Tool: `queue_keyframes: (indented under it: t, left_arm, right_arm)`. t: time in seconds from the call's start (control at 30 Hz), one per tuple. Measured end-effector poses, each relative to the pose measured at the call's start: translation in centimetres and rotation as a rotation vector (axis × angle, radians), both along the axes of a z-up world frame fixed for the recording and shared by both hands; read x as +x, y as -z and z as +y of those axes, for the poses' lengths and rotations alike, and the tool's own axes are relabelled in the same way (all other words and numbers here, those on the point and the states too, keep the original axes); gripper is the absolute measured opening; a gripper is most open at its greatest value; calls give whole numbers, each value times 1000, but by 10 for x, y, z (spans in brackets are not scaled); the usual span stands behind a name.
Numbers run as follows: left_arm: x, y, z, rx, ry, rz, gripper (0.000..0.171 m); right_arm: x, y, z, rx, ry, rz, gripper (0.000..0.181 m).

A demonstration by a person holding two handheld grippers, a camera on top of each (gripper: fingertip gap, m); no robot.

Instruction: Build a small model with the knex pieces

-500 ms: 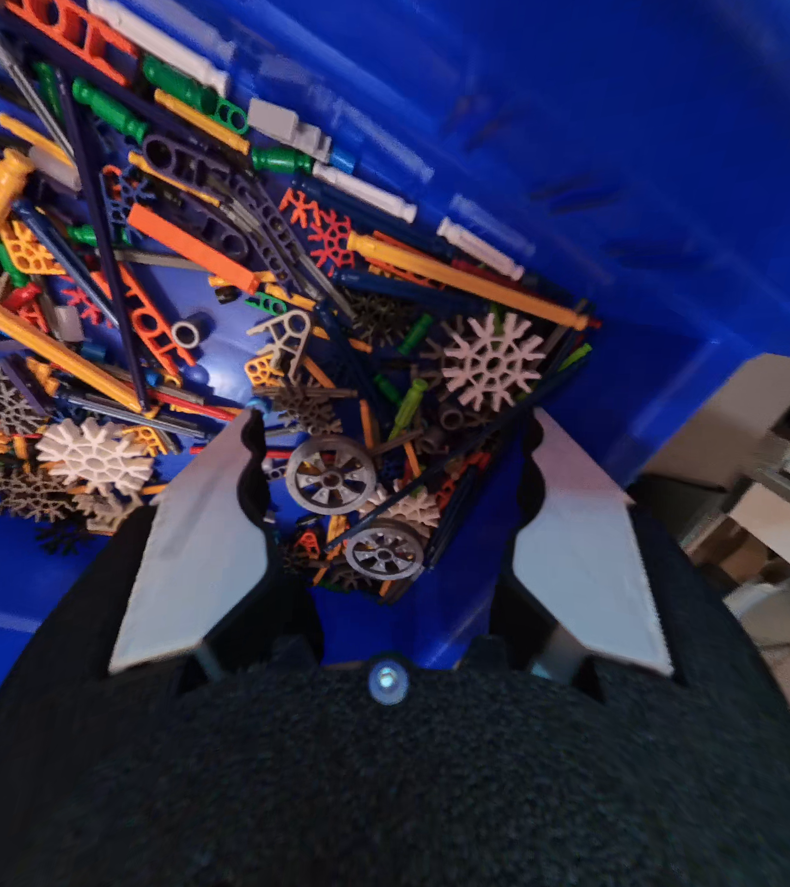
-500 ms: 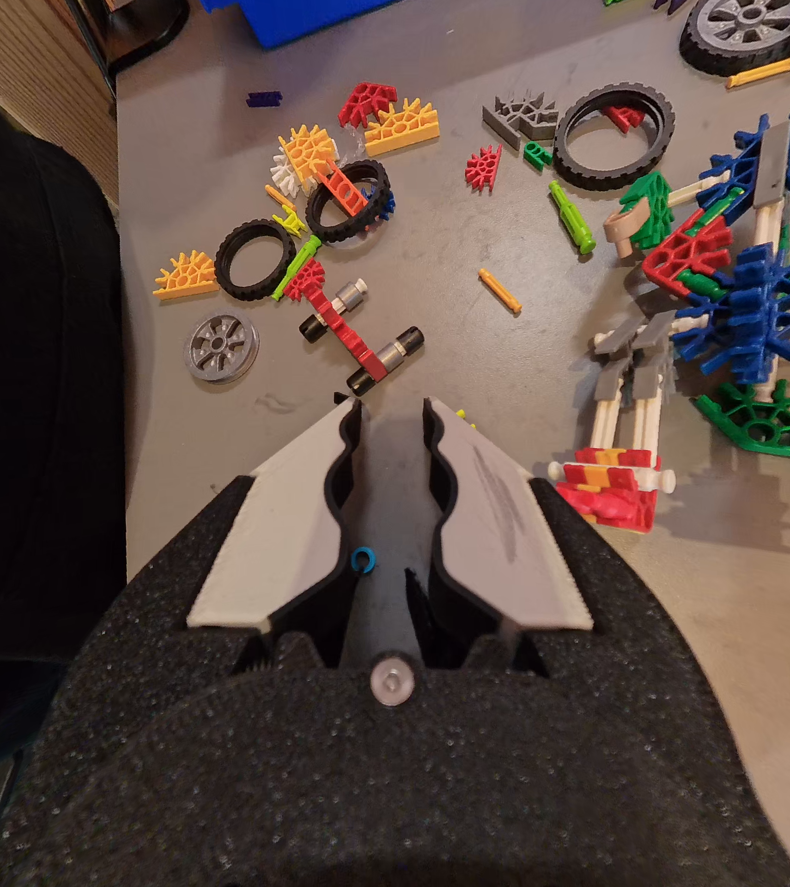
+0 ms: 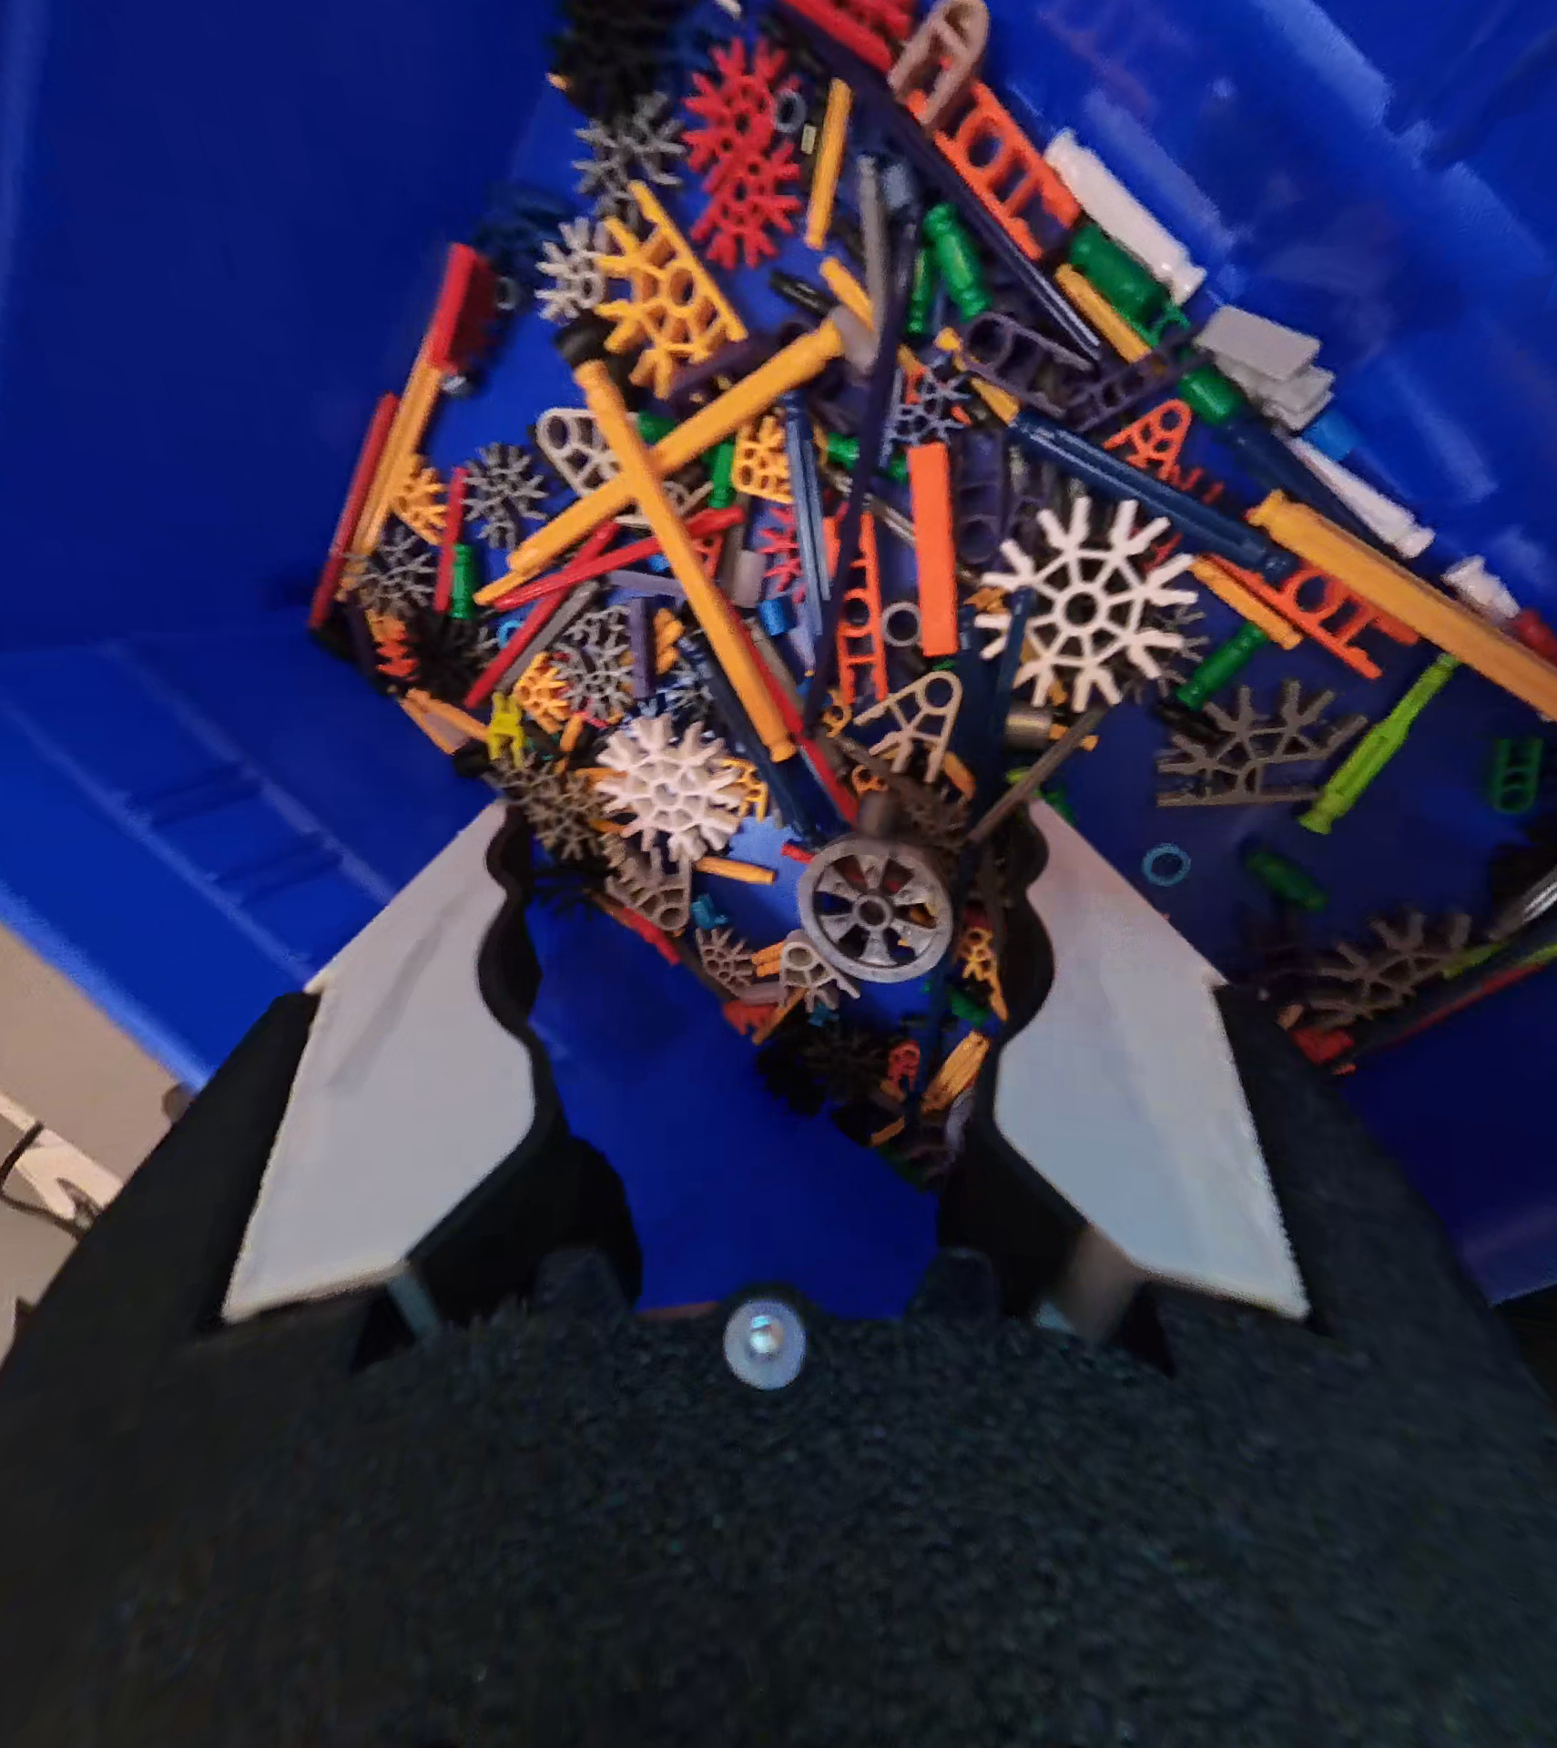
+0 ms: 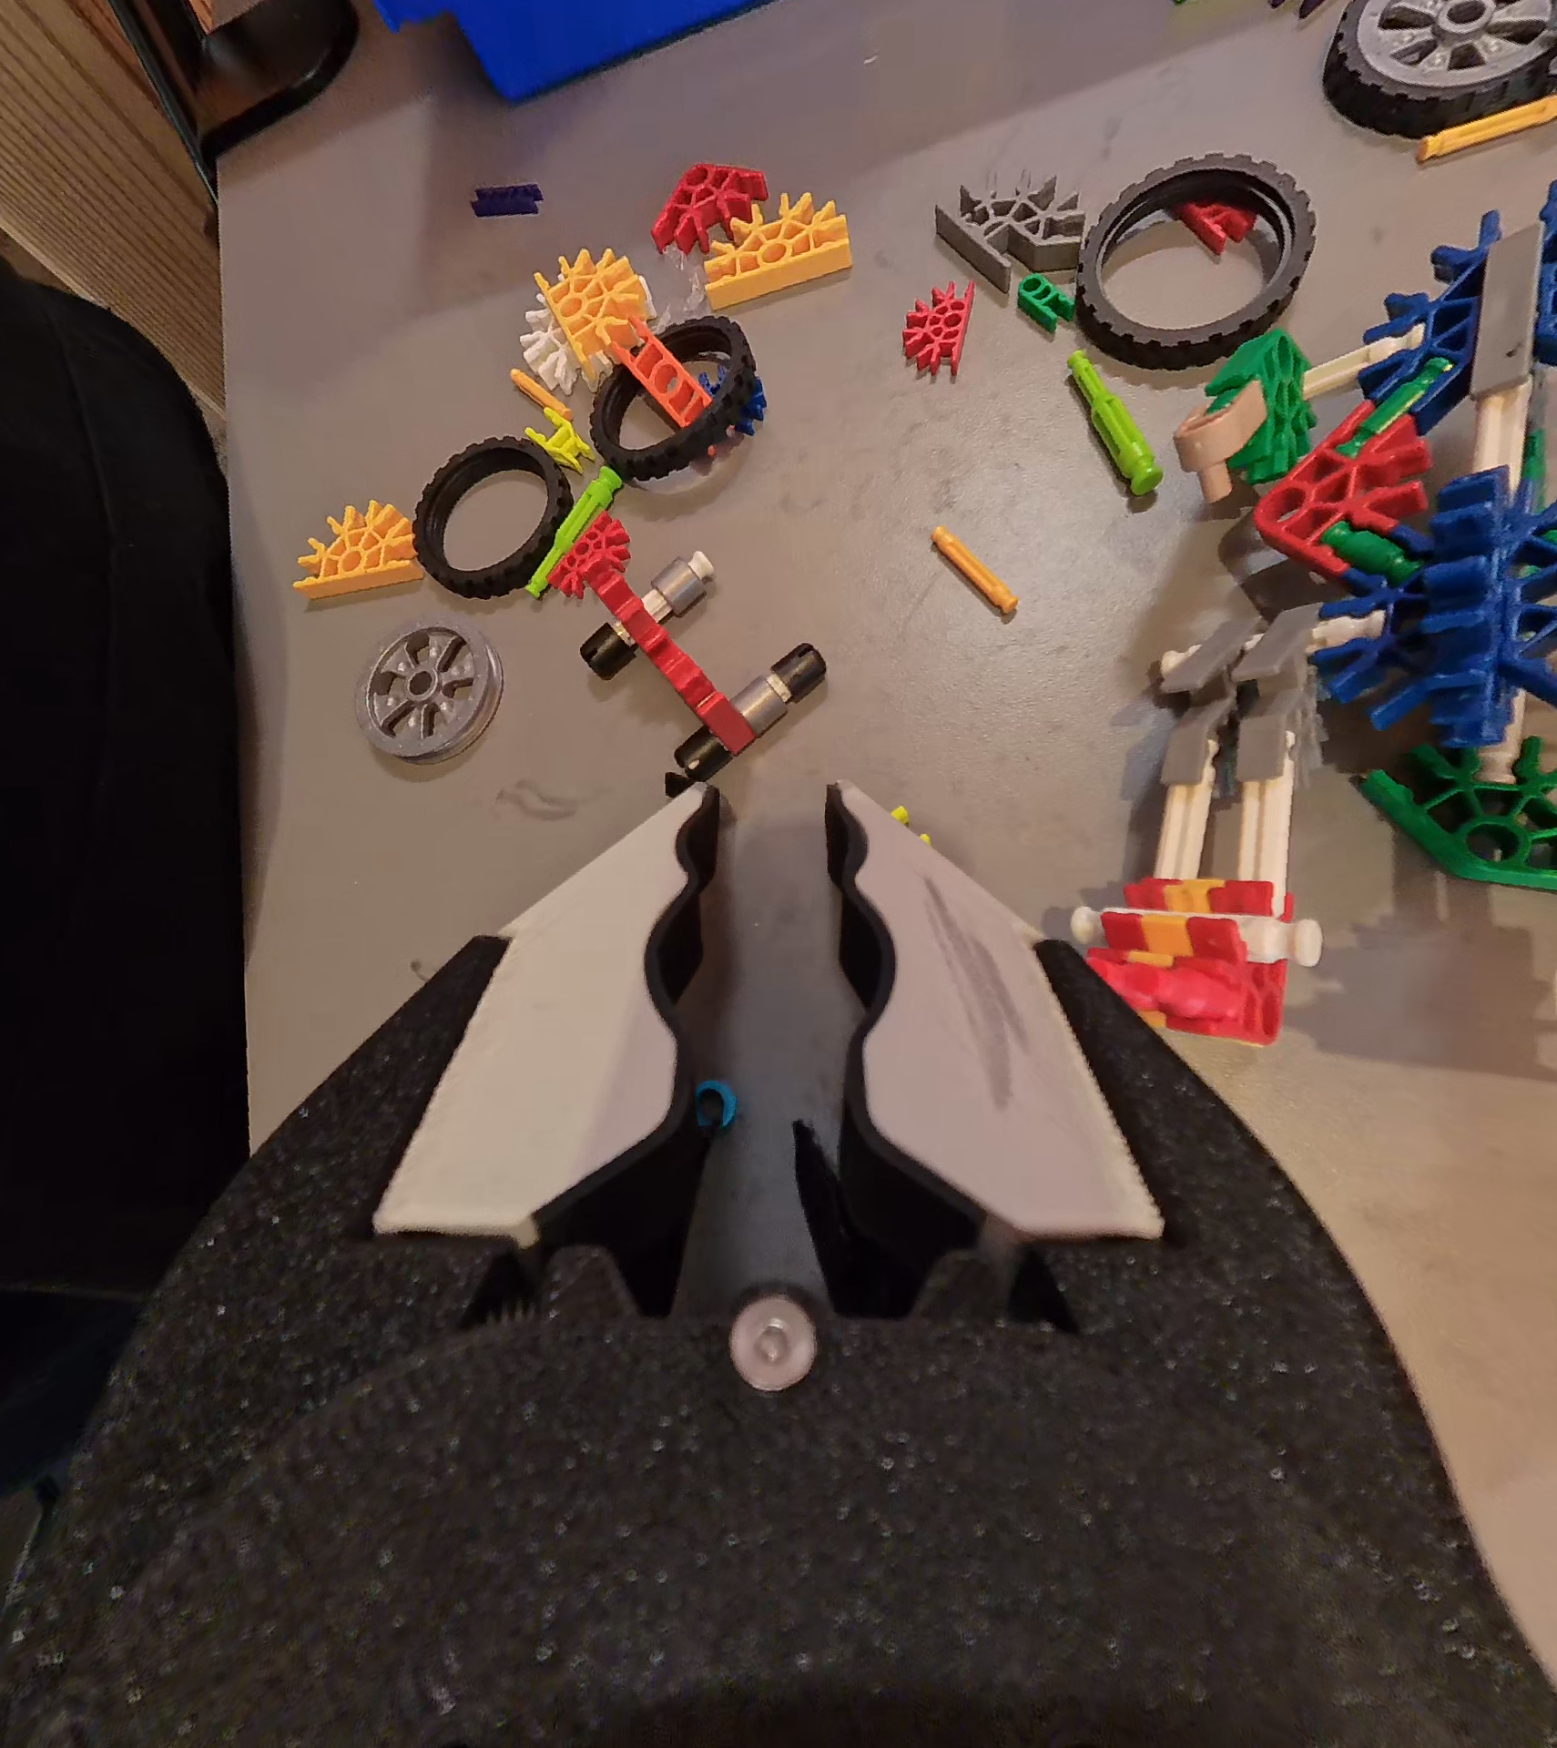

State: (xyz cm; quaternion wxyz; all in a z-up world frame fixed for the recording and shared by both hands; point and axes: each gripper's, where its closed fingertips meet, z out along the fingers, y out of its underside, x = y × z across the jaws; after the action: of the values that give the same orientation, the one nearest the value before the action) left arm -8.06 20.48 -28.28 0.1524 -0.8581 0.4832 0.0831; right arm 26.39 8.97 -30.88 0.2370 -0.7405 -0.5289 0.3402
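My left gripper [image 3: 770, 823] is open and empty, hanging over a blue bin [image 3: 188, 378] filled with colourful construction-toy rods and connectors. A grey spoked wheel hub [image 3: 874, 911] lies between its fingertips, nearer the right finger. White snowflake connectors [image 3: 1087, 605] [image 3: 675, 785] lie in the pile. My right gripper [image 4: 773, 795] is open only a narrow gap and empty, low over a grey table [image 4: 850, 492]. Just ahead of its tips lies a red connector with black and silver rods [image 4: 671, 653]. A small blue ring [image 4: 715, 1105] sits by its left finger.
On the table lie a grey hub [image 4: 428, 689], black tyres [image 4: 491, 530] [image 4: 673, 397] [image 4: 1196, 260], yellow and red connectors, and short rods. A built blue, green and red model [image 4: 1475, 586] stands at the right. A dark-clothed person [image 4: 46, 757] is at the left. The tips of one gripper are about 35 cm away from the tips of the other.
My left gripper has swung over the bin, so the pile now shows turned and more central, with one wheel hub between the fingers. The right gripper has not moved.
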Motion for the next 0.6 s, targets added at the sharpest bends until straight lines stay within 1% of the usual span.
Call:
queue_keyframes:
  t: [0.13, 0.27, 0.37, 0.47, 0.57, 0.6]
  left_arm:
    - [-13, -16, 1, 10, -20, 4, 96]
    - [-25, -27, -7, -28, -12, 17, 90]
    - [-33, -27, -21, -103, 21, 48, 88]
    - [-41, -20, -41, -206, 63, 108, 87]
    - [-45, -18, -44, -218, 71, 126, 76]
    - [-47, -19, -42, -207, 71, 131, 67]
  right_arm:
    - [0, 0, 0, -6, 3, 1, 22]
    - [0, 0, 1, -12, 5, 2, 21]
    - [0, 0, 1, -14, 5, 2, 21]
    - [0, 0, 1, -14, 5, 2, 21]
    - [0, 0, 1, -14, 7, 2, 21]
    - [0, 0, 1, -13, 7, 2, 21]
